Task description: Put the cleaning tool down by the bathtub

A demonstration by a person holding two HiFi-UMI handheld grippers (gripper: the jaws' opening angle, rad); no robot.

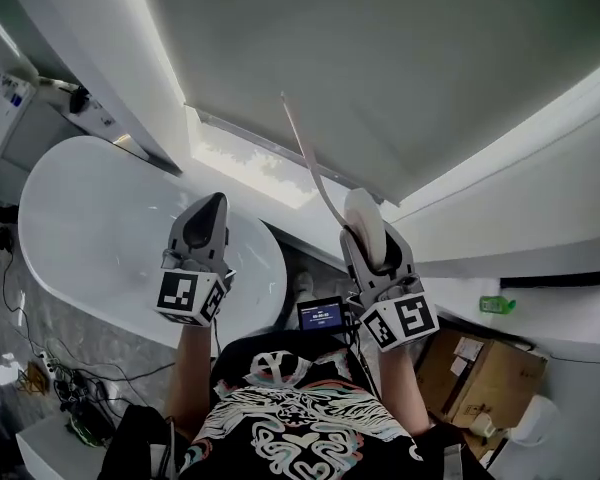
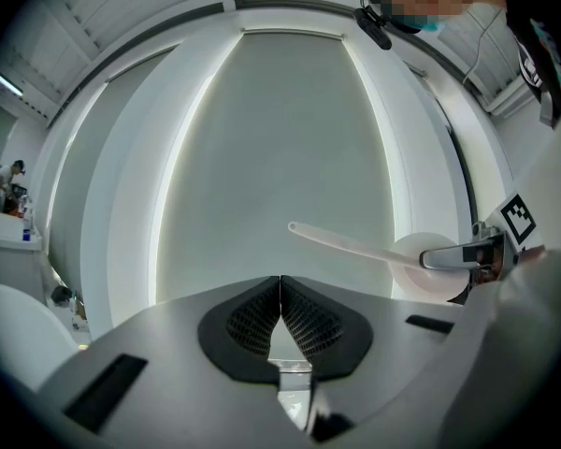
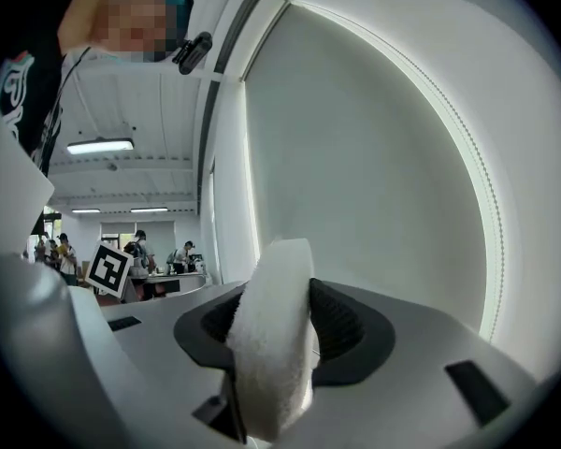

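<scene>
The cleaning tool is a round white pad point(image 1: 364, 216) on a long thin pale handle point(image 1: 308, 153). My right gripper point(image 1: 366, 230) is shut on the pad, and the handle sticks up past the jaws toward the window blind. In the right gripper view the fuzzy pad point(image 3: 271, 335) fills the gap between the dark jaw pads. From the left gripper view the tool point(image 2: 355, 247) shows at the right, apart from my left gripper point(image 2: 280, 290), which is shut with nothing in it. The white bathtub point(image 1: 90, 218) lies at the left, beyond my left gripper point(image 1: 212, 203).
A grey window blind point(image 1: 380, 58) fills the background behind both grippers. A cardboard box point(image 1: 480, 373) sits at the lower right and a small screen device point(image 1: 322, 315) between my arms. Cables point(image 1: 55, 378) lie on the floor at the left. People stand at a distant desk point(image 3: 140, 255).
</scene>
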